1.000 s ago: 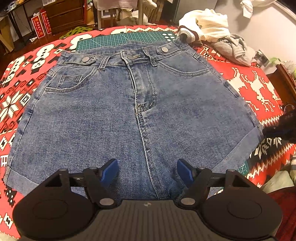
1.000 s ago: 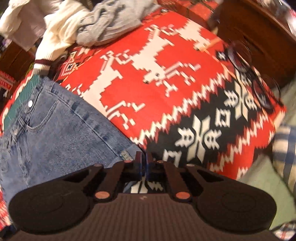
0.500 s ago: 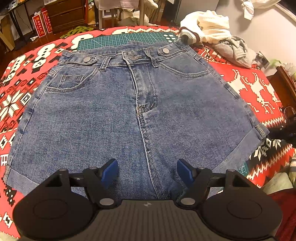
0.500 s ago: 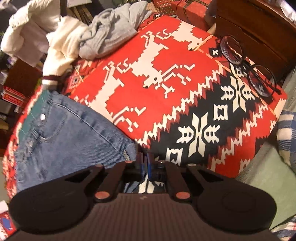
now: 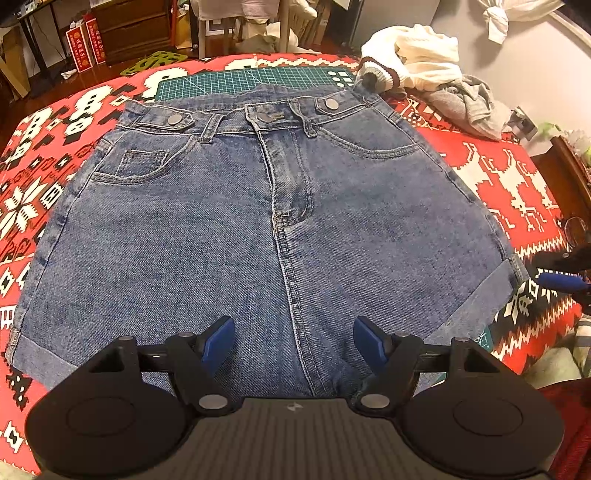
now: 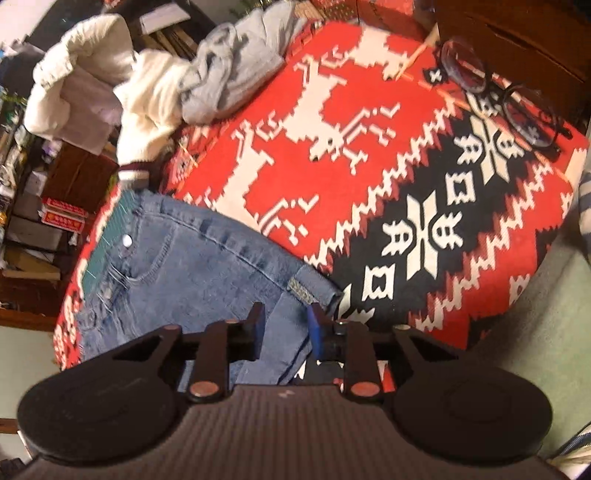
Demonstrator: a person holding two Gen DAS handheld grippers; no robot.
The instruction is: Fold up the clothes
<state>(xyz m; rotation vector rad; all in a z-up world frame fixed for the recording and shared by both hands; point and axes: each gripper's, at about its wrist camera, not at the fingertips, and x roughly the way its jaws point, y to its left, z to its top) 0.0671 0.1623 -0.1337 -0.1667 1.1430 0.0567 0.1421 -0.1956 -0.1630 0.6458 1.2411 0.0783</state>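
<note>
Blue denim shorts (image 5: 229, 229) lie flat and face up on a red patterned blanket (image 5: 517, 173), waistband at the far side. My left gripper (image 5: 293, 341) hovers open over the crotch seam near the front hem, nothing between its fingers. In the right wrist view the shorts' rolled right leg cuff (image 6: 314, 286) lies just ahead of my right gripper (image 6: 284, 325), which stands open with denim showing between the blue pads. The right gripper (image 5: 561, 280) also shows at the right edge of the left wrist view, just beyond that cuff.
A green cutting mat (image 5: 251, 79) lies under the waistband. A white sweater (image 5: 413, 55) and grey garment (image 5: 465, 99) are heaped at the far right corner. Eyeglasses (image 6: 506, 99) rest on the blanket near a wooden cabinet (image 6: 517, 33). The bed edge drops away at the right.
My right gripper has gone from shut to open and moved left toward the shorts' right cuff. The left gripper has barely moved.
</note>
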